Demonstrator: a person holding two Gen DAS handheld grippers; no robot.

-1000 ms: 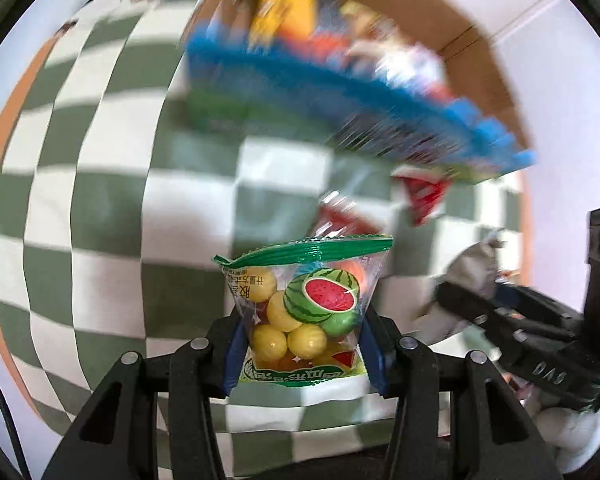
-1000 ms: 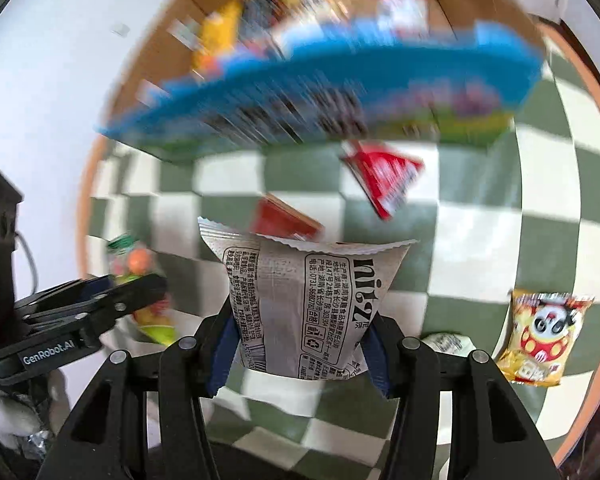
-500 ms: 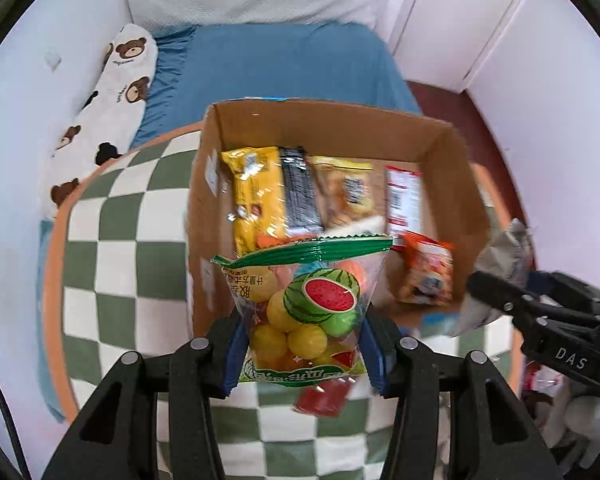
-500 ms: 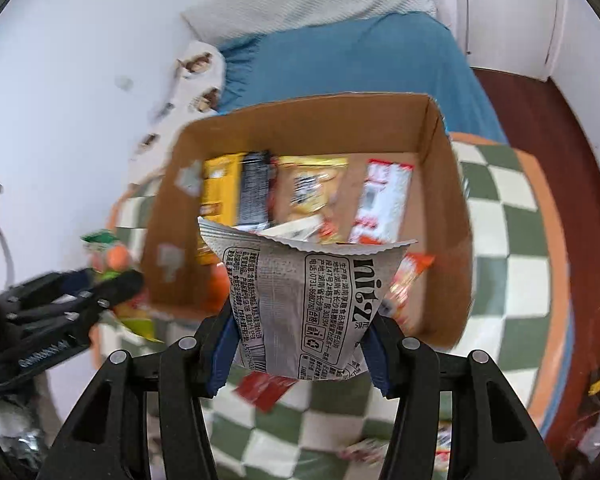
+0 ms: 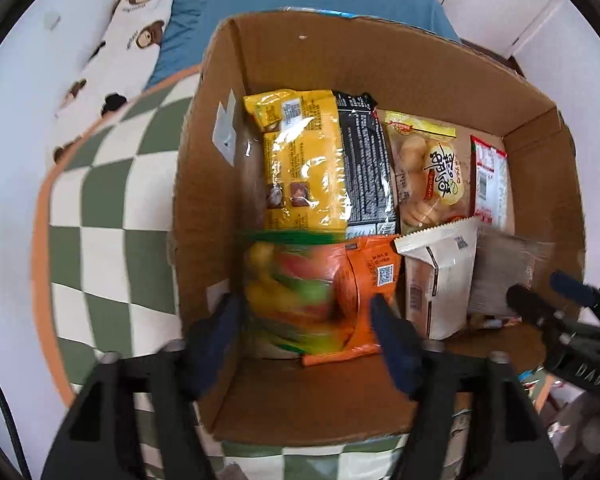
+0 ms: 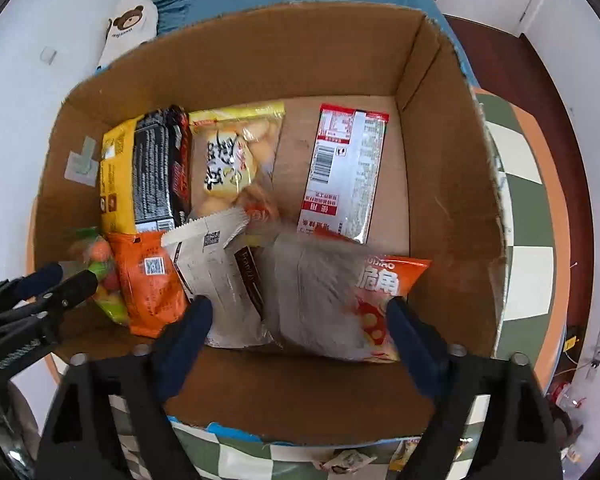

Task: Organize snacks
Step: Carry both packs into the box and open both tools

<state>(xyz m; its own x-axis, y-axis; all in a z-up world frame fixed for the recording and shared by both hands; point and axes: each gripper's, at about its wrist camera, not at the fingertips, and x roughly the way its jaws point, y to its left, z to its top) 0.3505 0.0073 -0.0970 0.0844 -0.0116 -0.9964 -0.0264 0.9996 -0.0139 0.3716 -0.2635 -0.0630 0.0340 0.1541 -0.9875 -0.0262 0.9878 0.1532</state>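
Both claws, left claw (image 5: 306, 336) and right claw (image 6: 300, 332), have just been opened wide above the cardboard box (image 6: 452, 208), so fruit candy bag (image 5: 288, 296) and grey packet (image 6: 312, 284) are dropped inside with the sorted snacks.

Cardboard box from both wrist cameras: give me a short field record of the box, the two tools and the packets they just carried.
container: cardboard box on a checked cloth
left tool: jaws just opened, over the box
left packet: fruit candy bag, blurred, not gripped, inside the box
right tool: jaws just opened, over the box
right packet: grey packet, blurred, not gripped, inside the box
already inside: yellow packet, orange packet
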